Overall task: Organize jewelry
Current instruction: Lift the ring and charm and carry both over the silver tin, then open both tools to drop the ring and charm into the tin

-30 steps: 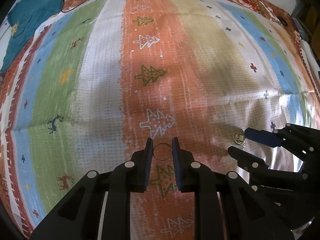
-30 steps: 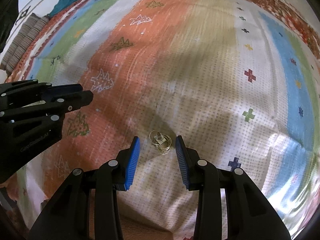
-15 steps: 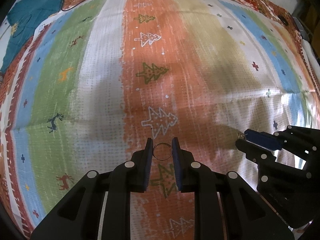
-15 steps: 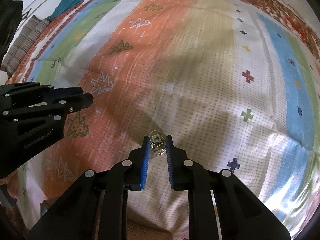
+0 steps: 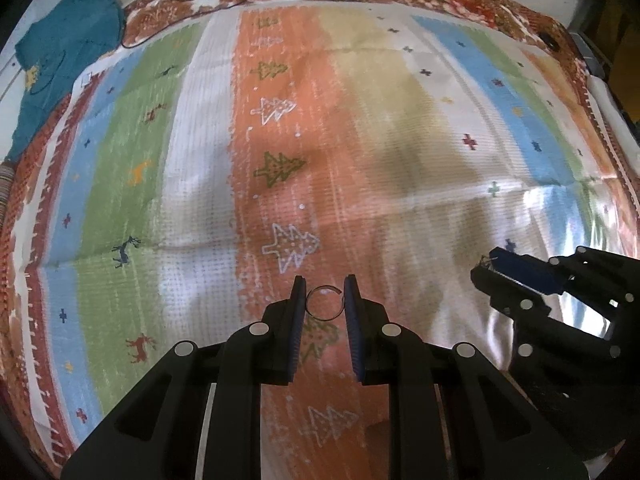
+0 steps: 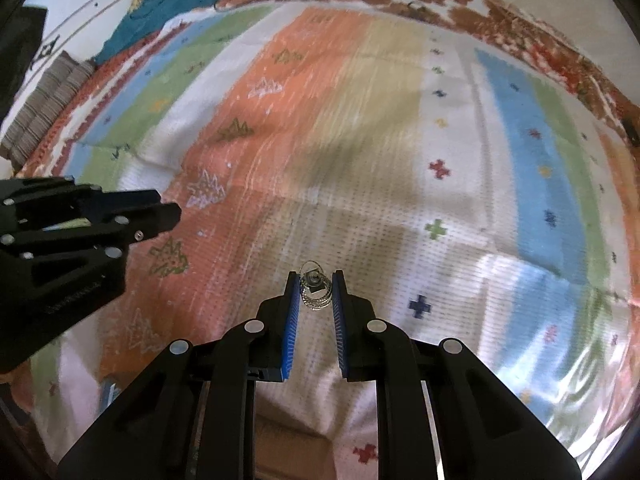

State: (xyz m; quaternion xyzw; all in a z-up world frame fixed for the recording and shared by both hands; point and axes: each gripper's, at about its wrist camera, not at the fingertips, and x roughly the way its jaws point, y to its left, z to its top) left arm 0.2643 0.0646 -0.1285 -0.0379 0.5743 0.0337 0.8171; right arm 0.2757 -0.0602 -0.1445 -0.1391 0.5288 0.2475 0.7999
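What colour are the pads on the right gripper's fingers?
Blue, ribbed pads, clearest in the right wrist view.

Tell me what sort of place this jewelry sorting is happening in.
Probably a bedroom at home, worked on a bed: a soft, creased striped bedspread with tree and deer motifs covers the whole surface, a teal garment lies at its far corner, and folded fabric sits at the edge.

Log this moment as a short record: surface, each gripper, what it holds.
surface: striped patterned cloth
left gripper: jaws shut on a thin ring
right gripper: jaws shut on a cluster of rings
far corner: teal garment
loose jewelry on cloth: none visible
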